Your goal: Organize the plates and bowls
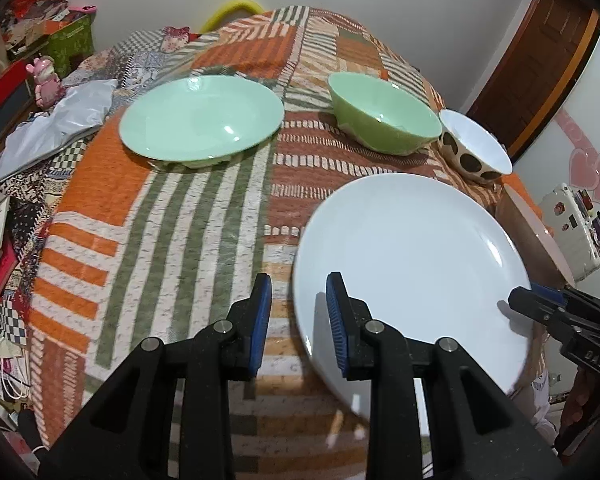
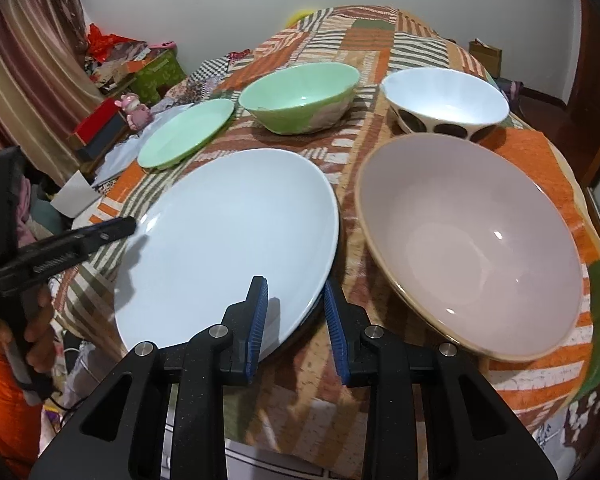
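A large white plate is at the near side of the table. My left gripper is shut on its left rim, one finger over the plate and one outside it. My right gripper is shut on the opposite rim in the same way. Each gripper shows in the other view: the right gripper and the left gripper. Farther back stand a green plate, a green bowl and a white bowl with dark spots. A big pinkish bowl sits right of the white plate.
A patterned orange, green and white cloth covers the table. Left of the table lie a grey bag, a pink figurine and stacked boxes. A white box stands at the right, with a wooden door behind it.
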`<state>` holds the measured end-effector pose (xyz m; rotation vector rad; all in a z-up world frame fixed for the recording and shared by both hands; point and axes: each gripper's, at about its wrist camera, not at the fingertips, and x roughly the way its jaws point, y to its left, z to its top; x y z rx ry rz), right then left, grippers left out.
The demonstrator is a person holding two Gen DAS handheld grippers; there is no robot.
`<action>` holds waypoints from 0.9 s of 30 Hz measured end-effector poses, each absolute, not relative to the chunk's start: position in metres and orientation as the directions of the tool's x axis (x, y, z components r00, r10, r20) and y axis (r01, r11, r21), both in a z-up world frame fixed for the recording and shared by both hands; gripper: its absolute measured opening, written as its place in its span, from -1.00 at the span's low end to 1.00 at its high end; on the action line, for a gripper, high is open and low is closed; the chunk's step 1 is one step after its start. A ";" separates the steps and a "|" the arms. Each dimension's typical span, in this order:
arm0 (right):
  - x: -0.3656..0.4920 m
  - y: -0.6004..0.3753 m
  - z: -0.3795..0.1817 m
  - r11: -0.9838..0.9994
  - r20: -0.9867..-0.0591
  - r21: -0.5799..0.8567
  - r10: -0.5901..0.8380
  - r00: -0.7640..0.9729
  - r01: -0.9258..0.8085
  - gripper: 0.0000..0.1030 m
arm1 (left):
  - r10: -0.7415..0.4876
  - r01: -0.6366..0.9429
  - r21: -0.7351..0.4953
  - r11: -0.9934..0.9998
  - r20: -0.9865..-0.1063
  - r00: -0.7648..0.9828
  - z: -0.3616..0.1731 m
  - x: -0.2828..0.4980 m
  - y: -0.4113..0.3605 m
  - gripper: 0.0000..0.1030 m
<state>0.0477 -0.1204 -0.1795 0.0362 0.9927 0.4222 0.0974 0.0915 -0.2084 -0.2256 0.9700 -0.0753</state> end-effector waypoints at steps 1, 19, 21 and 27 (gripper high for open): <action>0.047 -0.122 -0.178 0.916 -0.800 0.226 0.368 0.473 -0.331 -0.49 | -0.159 -0.040 -0.221 0.975 -0.807 0.569 -0.207 0.096 0.092 -0.46; 0.067 -0.078 -0.119 0.882 -0.711 0.142 0.407 0.574 -0.450 -0.48 | -0.016 -0.119 -0.138 0.983 -0.718 0.696 -0.138 0.080 0.137 0.00; 0.074 -0.068 -0.116 0.874 -0.709 0.141 0.417 0.568 -0.465 -0.43 | 0.009 -0.139 -0.128 0.982 -0.705 0.710 -0.130 0.085 0.147 0.13; 0.095 -0.034 -0.113 0.852 -0.711 0.145 0.443 0.546 -0.503 -0.32 | 0.075 -0.178 -0.080 0.981 -0.687 0.723 -0.122 0.107 0.172 0.29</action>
